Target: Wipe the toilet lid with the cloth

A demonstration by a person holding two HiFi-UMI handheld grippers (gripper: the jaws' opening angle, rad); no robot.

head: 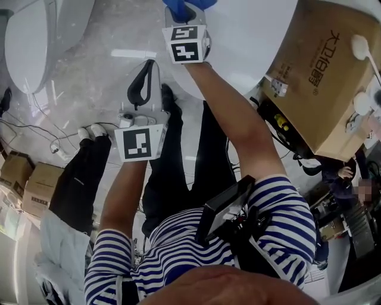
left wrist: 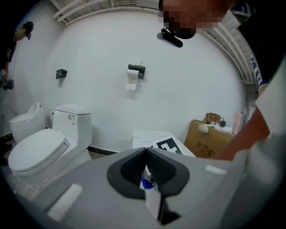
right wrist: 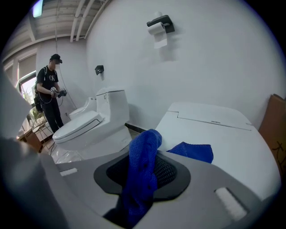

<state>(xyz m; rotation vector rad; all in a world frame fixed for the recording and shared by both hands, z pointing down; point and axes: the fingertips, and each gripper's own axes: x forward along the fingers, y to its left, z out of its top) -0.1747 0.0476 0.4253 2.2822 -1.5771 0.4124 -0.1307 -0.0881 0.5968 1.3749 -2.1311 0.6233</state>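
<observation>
My right gripper [right wrist: 144, 154] is shut on a blue cloth [right wrist: 142, 179], which bunches up between the jaws. A loose end of the cloth lies on the closed white toilet lid [right wrist: 219, 136] just ahead. In the head view this gripper [head: 184, 11] is at the top edge over the lid [head: 250, 30], with the cloth [head: 178, 6] at its tip. My left gripper [head: 146, 74] hangs lower and to the left, over the floor beside the toilet. Its jaws [left wrist: 146, 154] are shut with nothing between them, and it touches neither lid nor cloth.
A second white toilet [right wrist: 87, 125] stands to the left, with a person [right wrist: 50, 89] beyond it. A cardboard box [head: 321, 77] sits to the right of the lid. A paper holder [right wrist: 160, 23] hangs on the wall. Cables [head: 36, 128] and small boxes [head: 27, 181] lie on the floor.
</observation>
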